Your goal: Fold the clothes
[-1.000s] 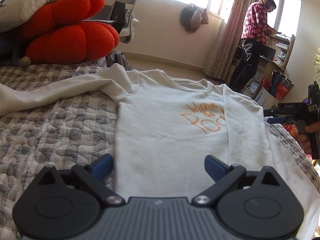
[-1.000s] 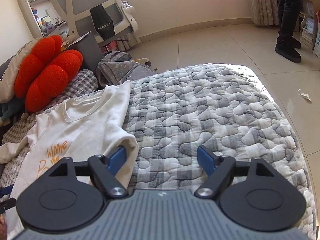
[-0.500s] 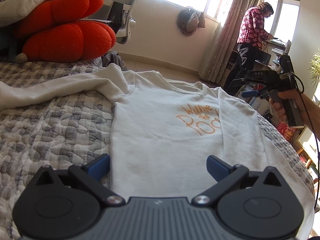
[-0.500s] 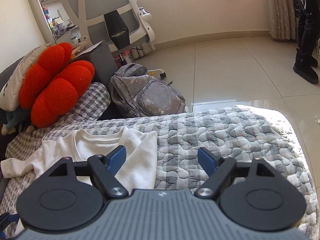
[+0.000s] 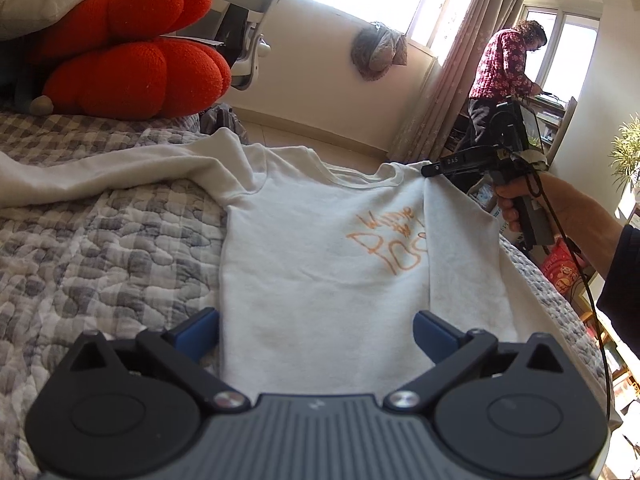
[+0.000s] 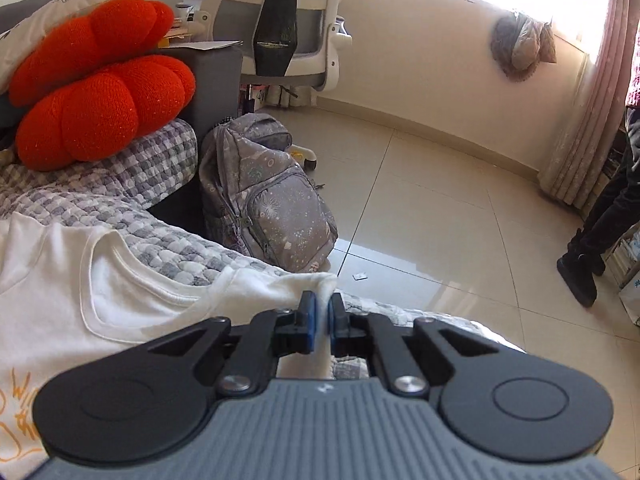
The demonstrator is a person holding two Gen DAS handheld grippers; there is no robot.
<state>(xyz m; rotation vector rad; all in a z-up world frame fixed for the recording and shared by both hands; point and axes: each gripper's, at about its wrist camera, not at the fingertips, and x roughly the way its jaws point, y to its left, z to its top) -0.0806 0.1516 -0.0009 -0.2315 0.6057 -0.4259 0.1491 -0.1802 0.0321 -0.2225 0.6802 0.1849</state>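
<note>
A white long-sleeved shirt [image 5: 320,264] with orange lettering lies face up on the quilted bed. Its right sleeve is folded in over the body; its left sleeve [image 5: 100,176] stretches out to the left. My left gripper [image 5: 316,330] is open, its blue pads either side of the shirt's lower hem. My right gripper [image 6: 321,312] is shut on the shirt's right shoulder corner [image 6: 316,284] by the collar. It also shows in the left wrist view [image 5: 430,170], at the far right of the shirt.
A grey-and-white quilt [image 5: 100,264] covers the bed. An orange cushion [image 5: 128,68] sits at the bed's head. A grey backpack [image 6: 268,196] leans by the bed on the tiled floor. An office chair [image 6: 288,20] stands behind. A person [image 5: 504,76] stands at a desk by the window.
My right gripper moved up to the shirt's right shoulder and closed on the fabric there. My left gripper stayed open over the hem.
</note>
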